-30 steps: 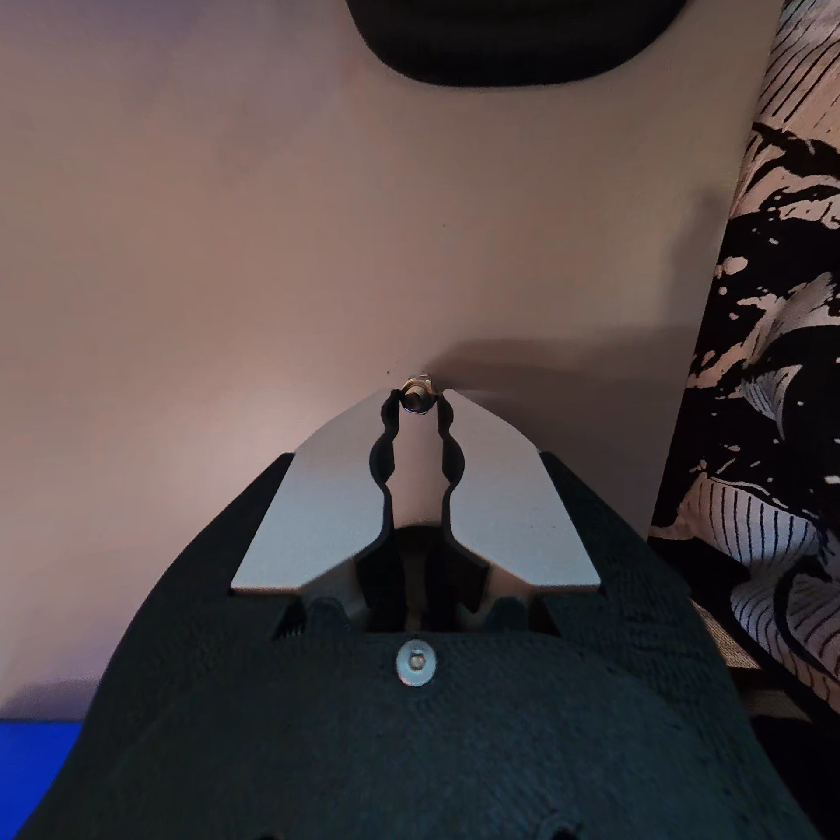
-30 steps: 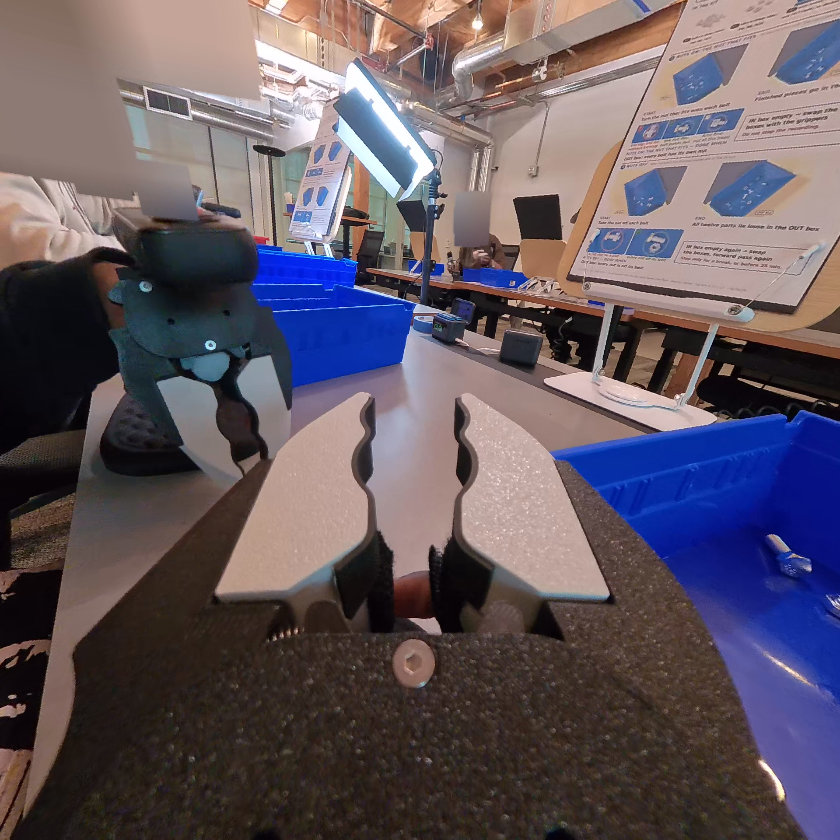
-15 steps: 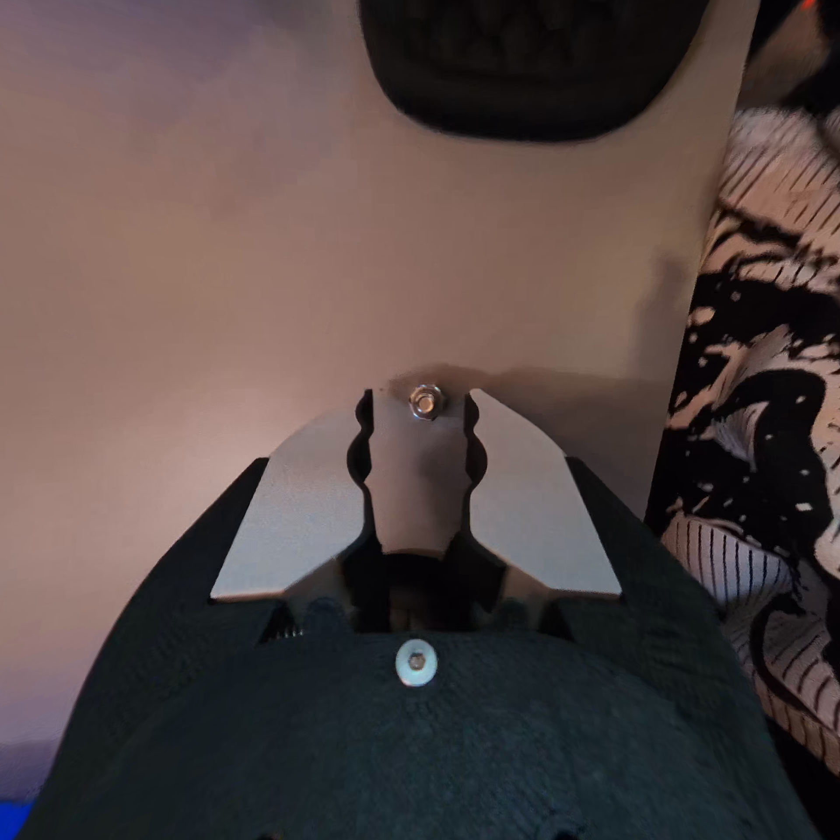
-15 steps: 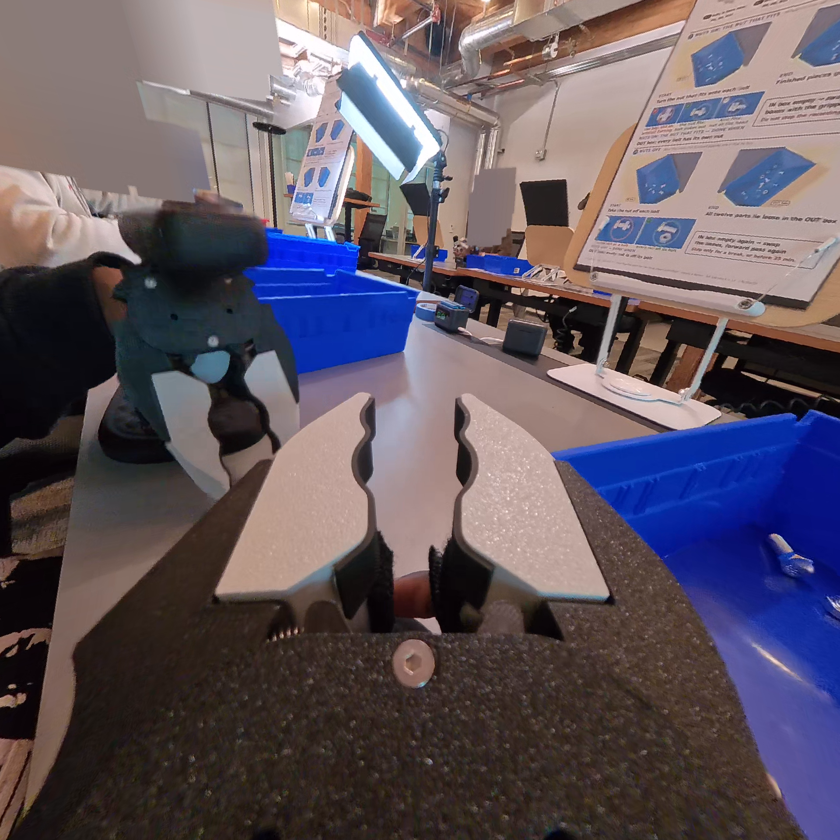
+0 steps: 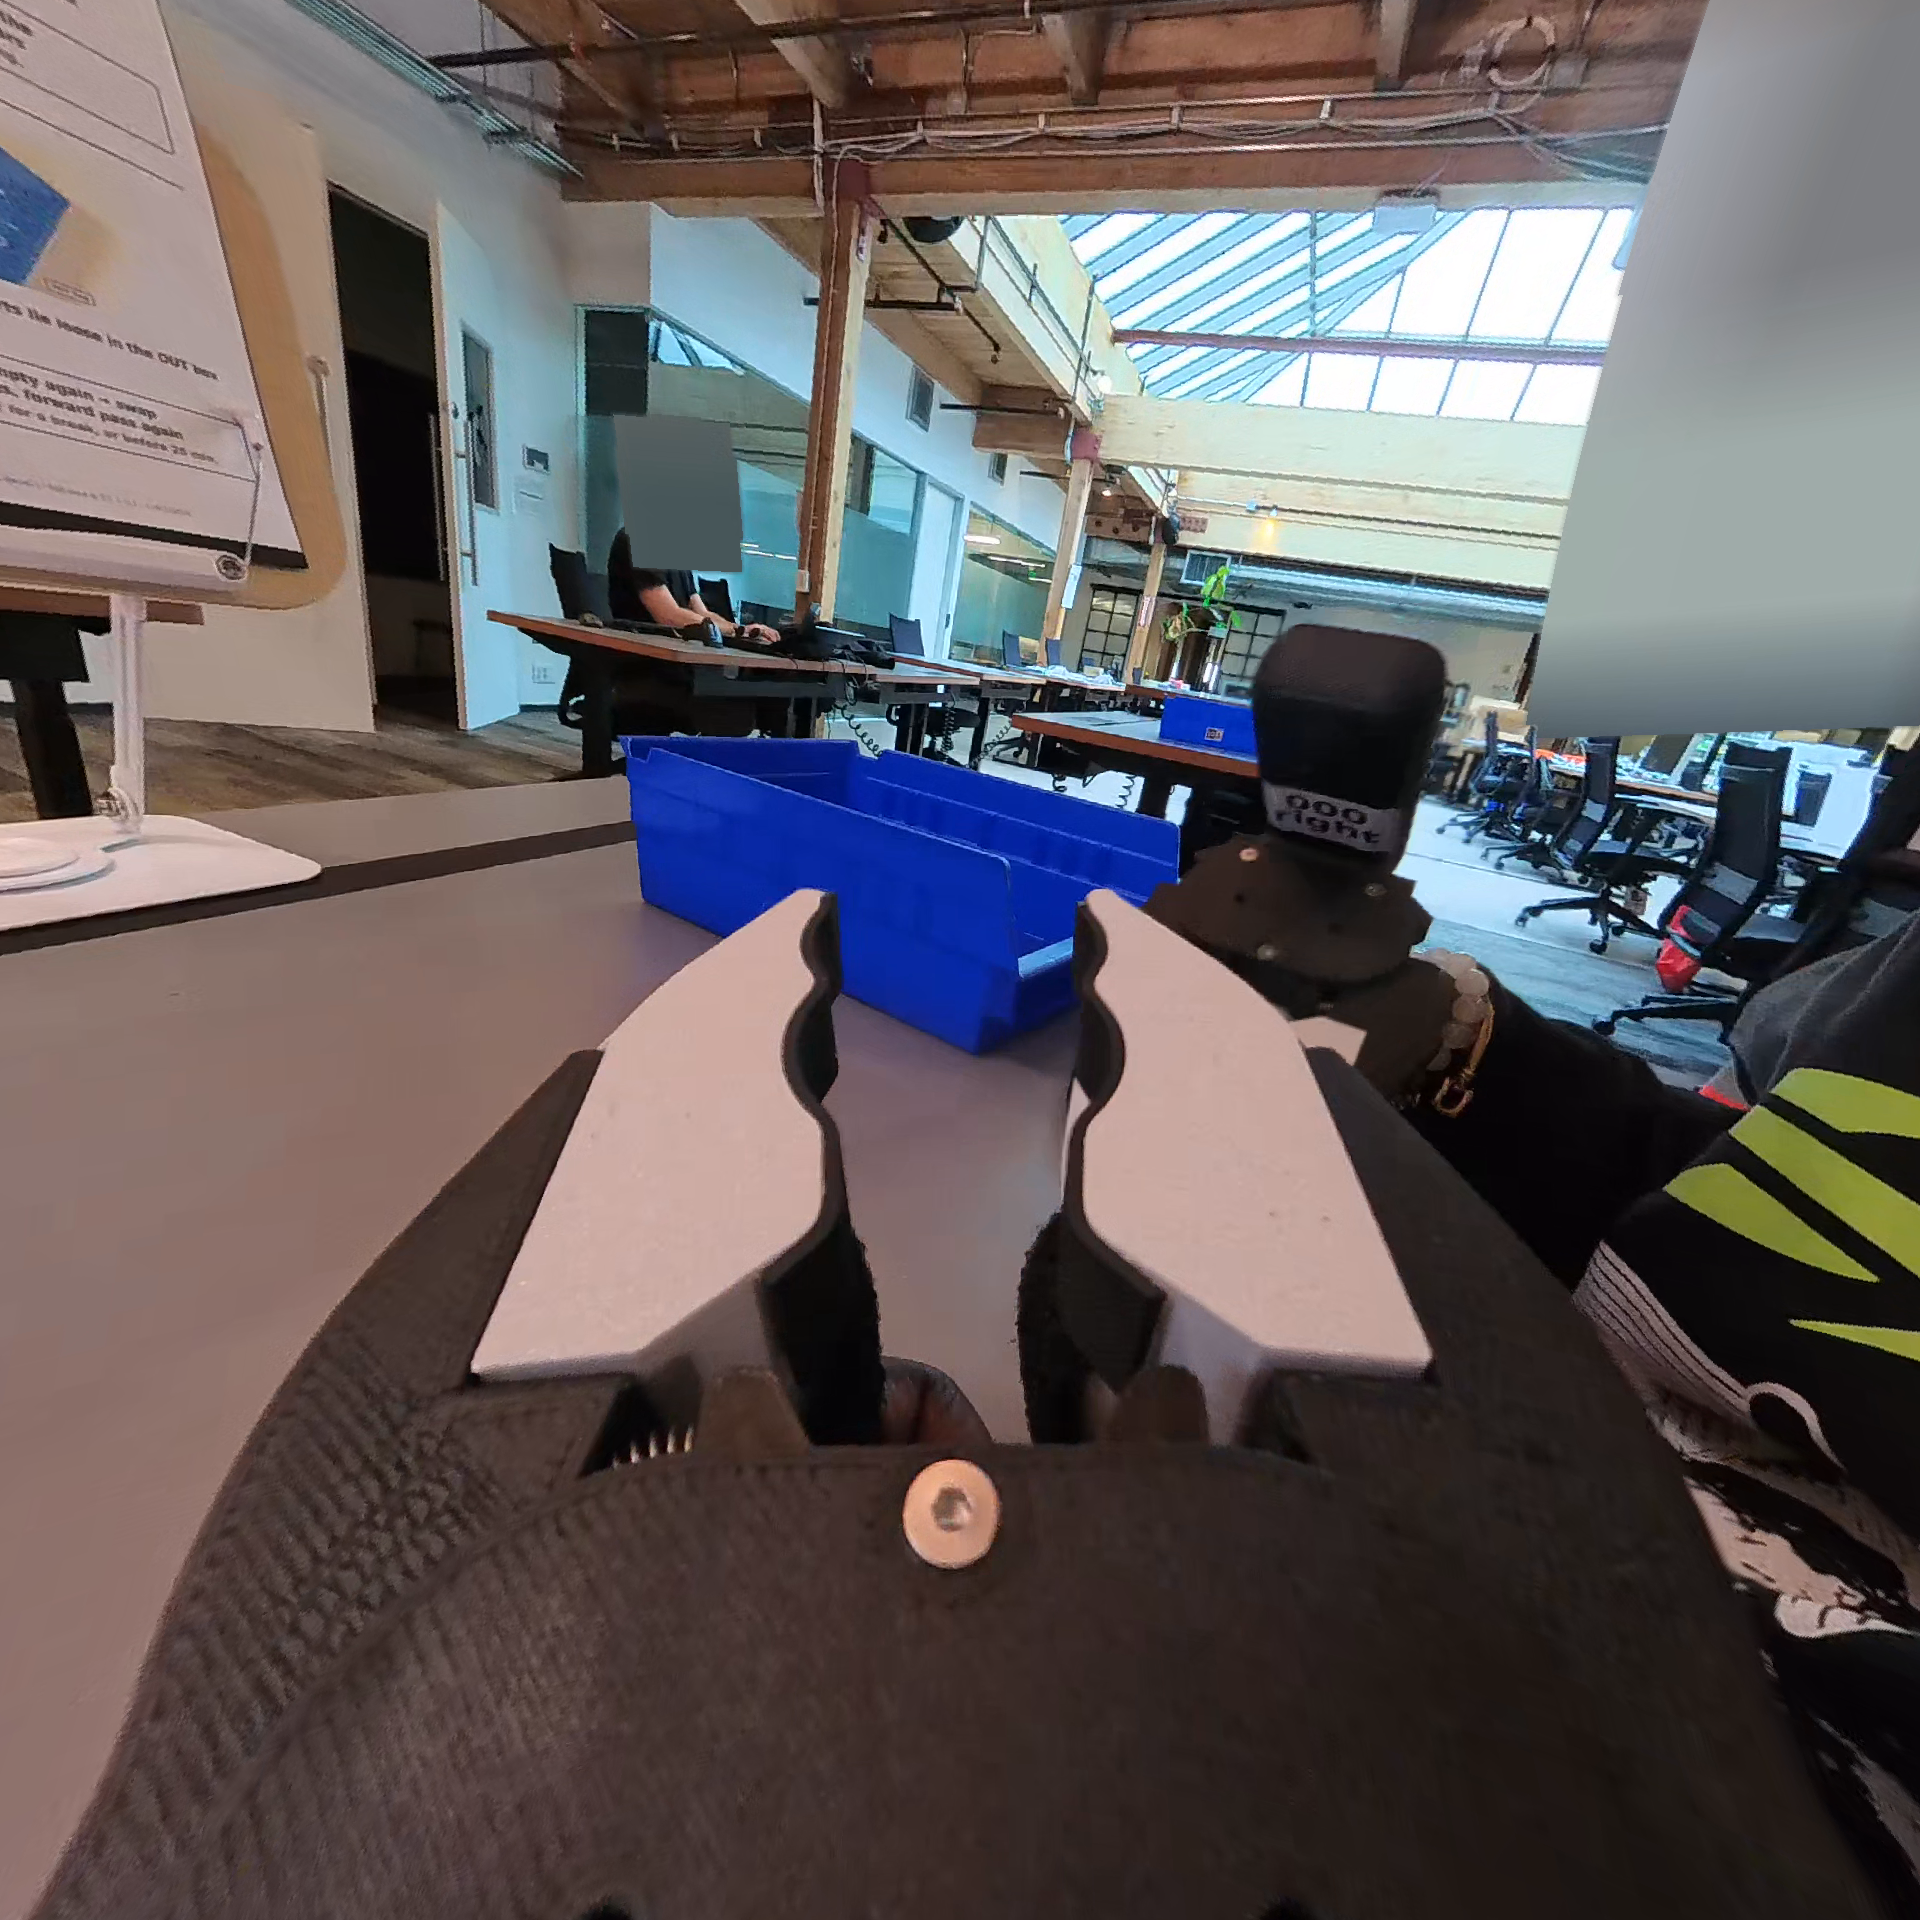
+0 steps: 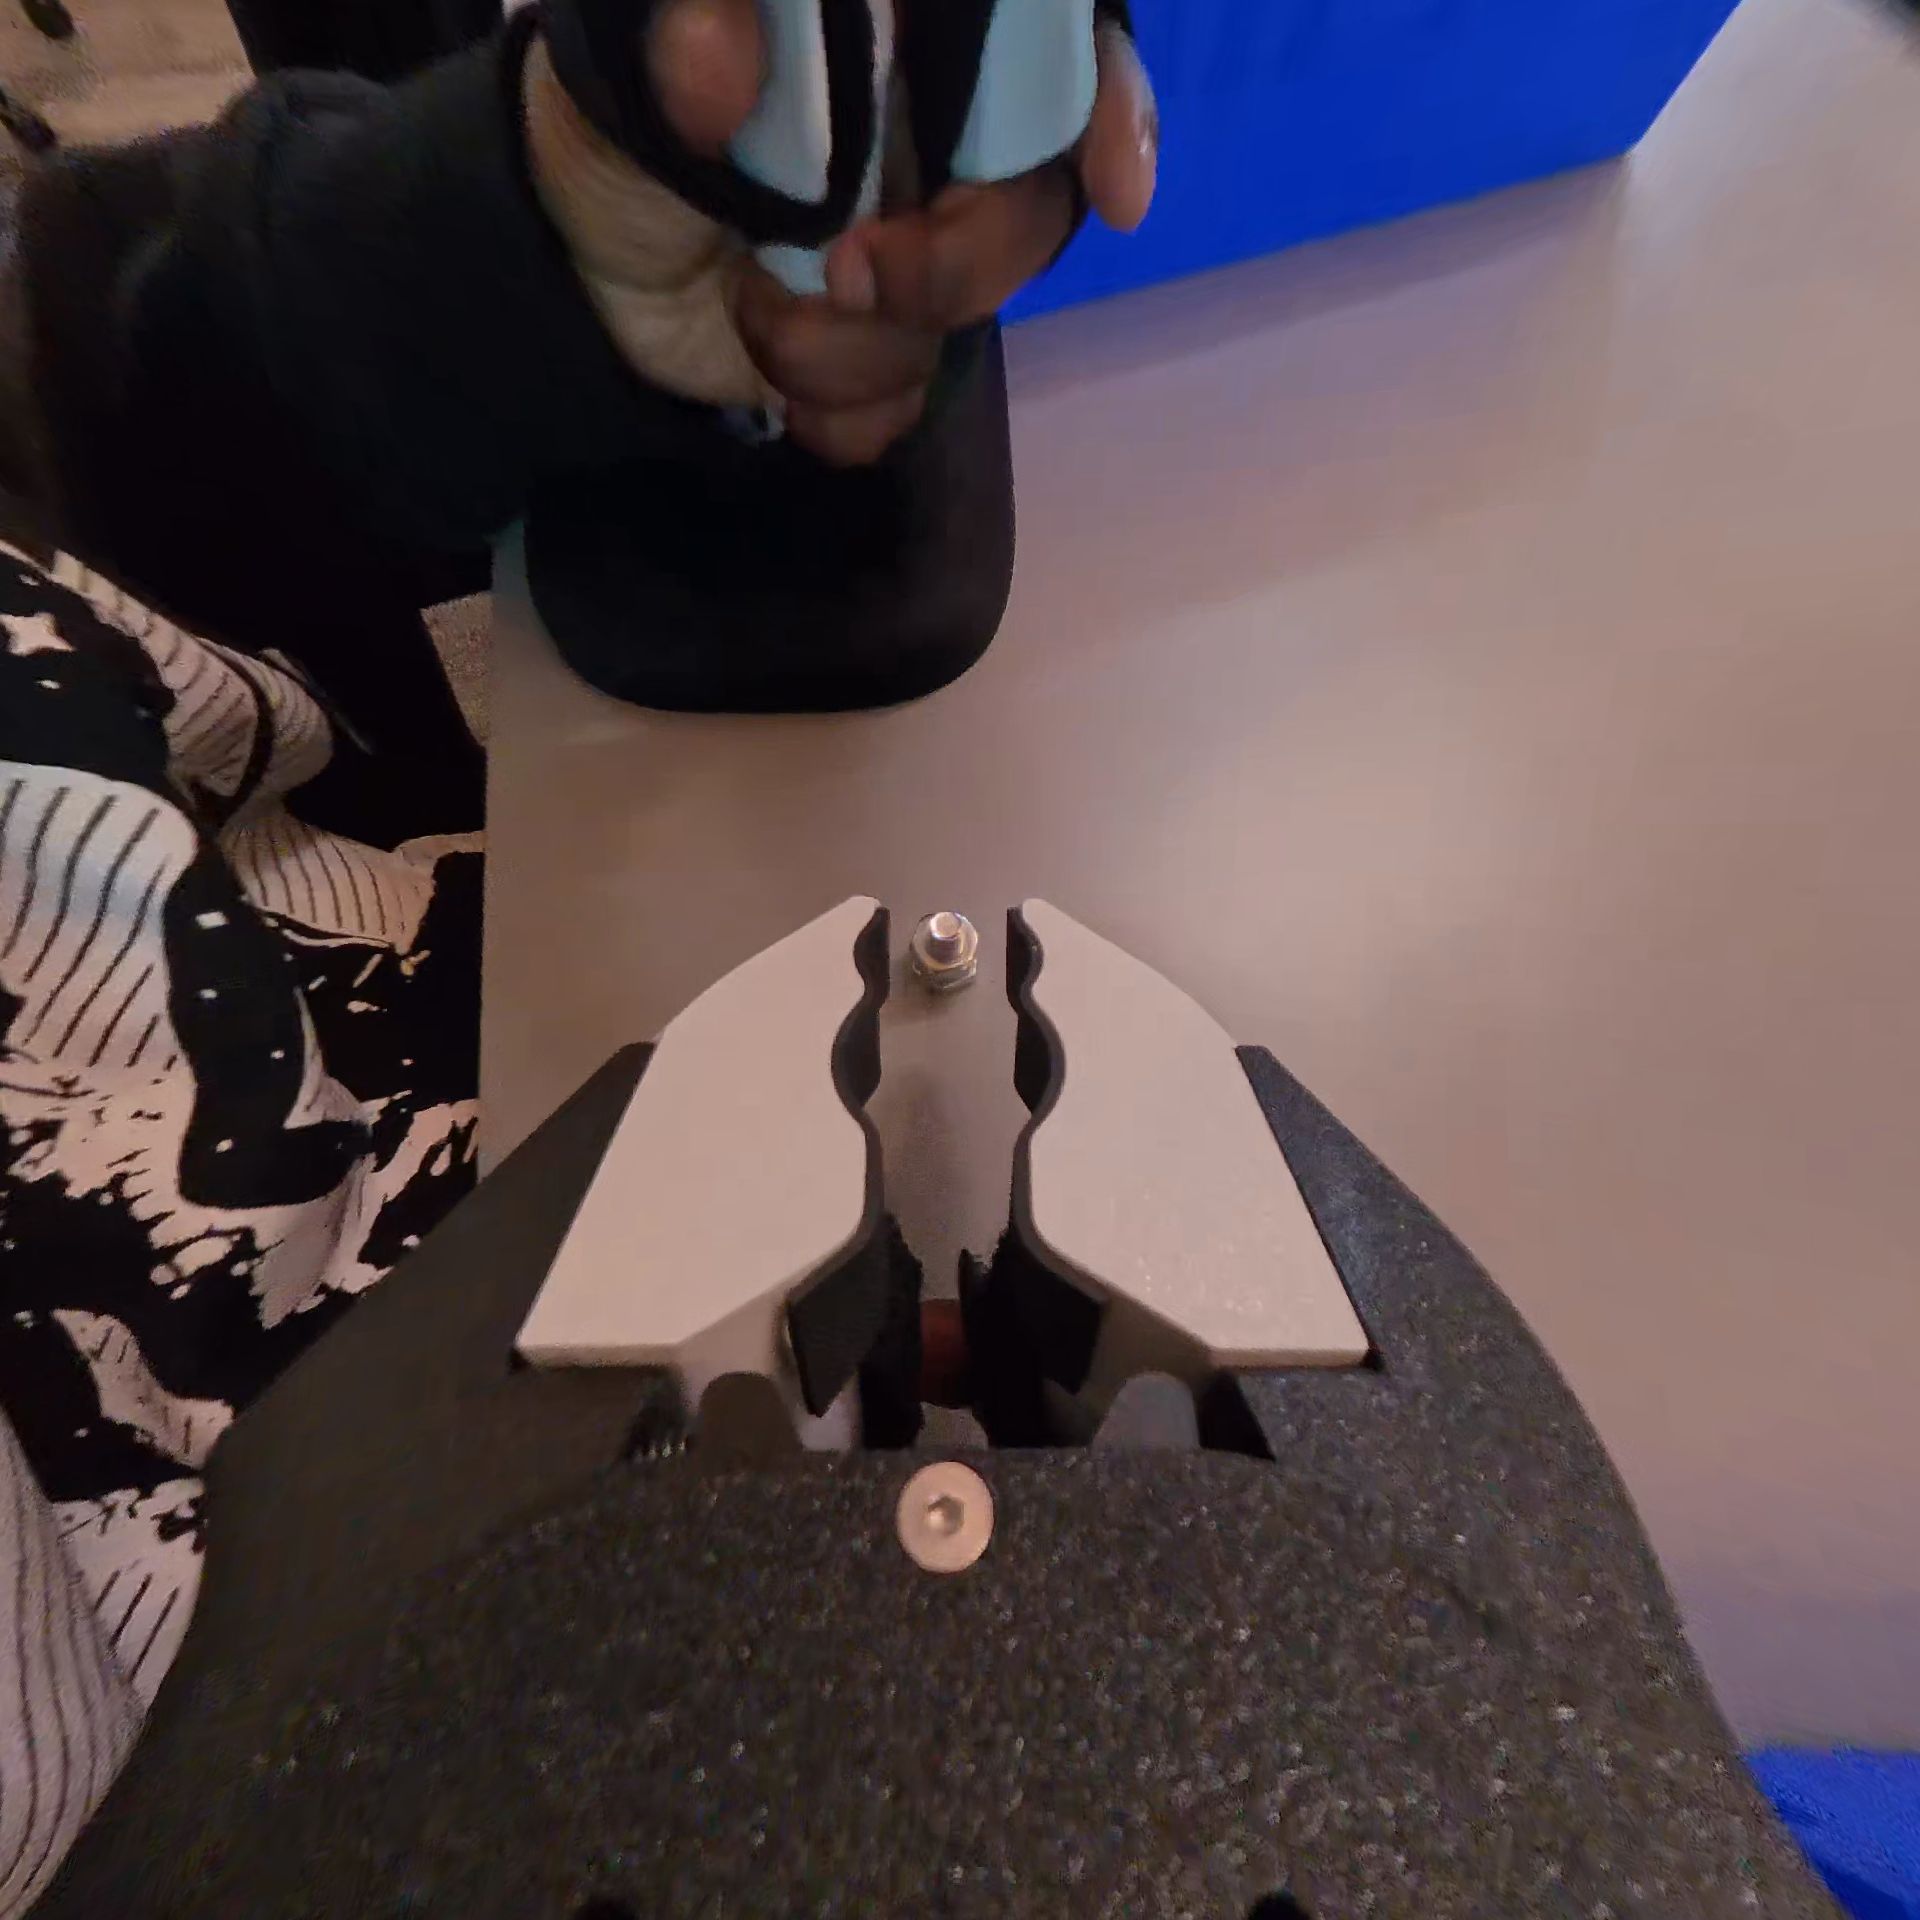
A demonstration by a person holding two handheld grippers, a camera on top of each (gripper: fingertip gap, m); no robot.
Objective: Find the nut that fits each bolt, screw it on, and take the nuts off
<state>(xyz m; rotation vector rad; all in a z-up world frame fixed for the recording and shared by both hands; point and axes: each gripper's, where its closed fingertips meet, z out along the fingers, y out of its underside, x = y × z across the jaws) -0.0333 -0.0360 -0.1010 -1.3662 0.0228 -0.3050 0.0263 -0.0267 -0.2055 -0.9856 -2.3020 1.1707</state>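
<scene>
The fingers (image 6: 868, 997) of the right gripper (image 6: 945, 951) stand parted, one on each side of a small silver bolt (image 6: 943, 954) with a nut (image 6: 943, 972) threaded on it. A gap shows between each pad and the metal, so nothing is clamped. The bolt stands upright on the grey desk (image 6: 1455, 727) just at the fingertips, its long axis vertical, its threaded end pointing up toward the camera, the nut low on the shank. Beyond the fingertips lies a black pad (image 6: 769, 613). The left gripper (image 5: 951, 940) is spread wide and bare, with a blue bin (image 5: 894, 862) on the desk past its fingertips.
</scene>
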